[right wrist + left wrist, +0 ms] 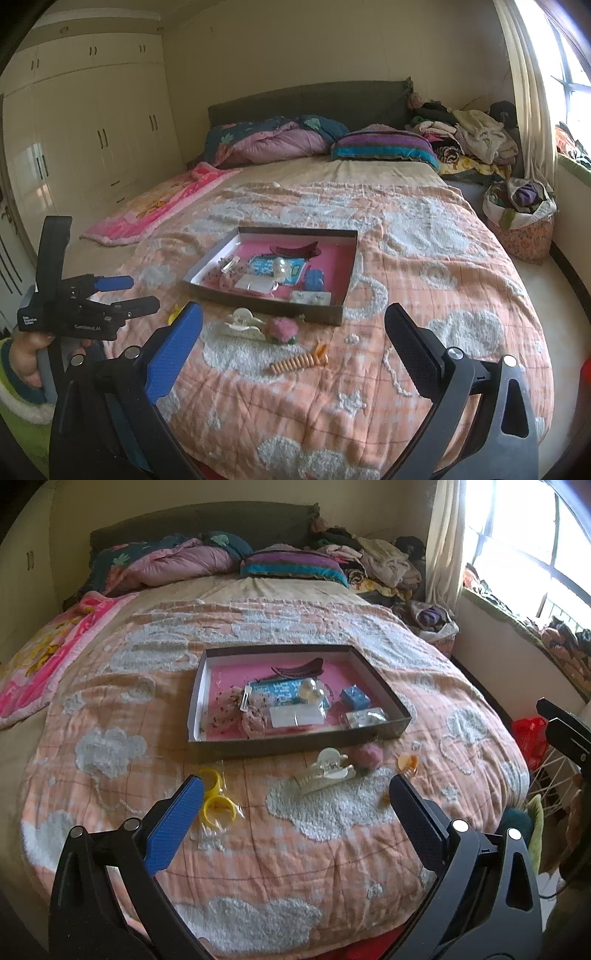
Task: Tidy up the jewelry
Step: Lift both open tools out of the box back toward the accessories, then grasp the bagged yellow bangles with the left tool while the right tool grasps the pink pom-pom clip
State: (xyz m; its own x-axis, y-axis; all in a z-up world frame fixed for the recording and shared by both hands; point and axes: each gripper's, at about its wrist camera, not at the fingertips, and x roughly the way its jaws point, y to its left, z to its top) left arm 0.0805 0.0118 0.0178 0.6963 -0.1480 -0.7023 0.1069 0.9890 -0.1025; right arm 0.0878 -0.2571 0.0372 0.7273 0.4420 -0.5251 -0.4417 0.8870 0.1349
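A shallow grey box (pixel 207 701) (pixel 349 269) with a pink floor lies on the peach quilt, holding a dark red hair clip (pixel 301 668) (pixel 295 249), a blue card, a small blue box (pixel 354 696) (pixel 314 280) and clear packets. In front of it lie a white claw clip (pixel 325 771) (pixel 243 325), a pink fuzzy ball (pixel 365 757) (pixel 282 329), an orange clip (pixel 408 763) (pixel 299 362) and two yellow rings in a clear bag (pixel 216 801). My left gripper (pixel 295 794) (pixel 127 293) is open above the quilt before these. My right gripper (pixel 293 325) is open too, empty.
Folded duvets and a striped pillow (pixel 384 146) sit at the headboard. A pile of clothes (pixel 472 136) and a fabric basket (pixel 521 221) stand right of the bed by the window. Wardrobes (pixel 92 122) line the left wall. A red bag (pixel 530 734) lies on the floor.
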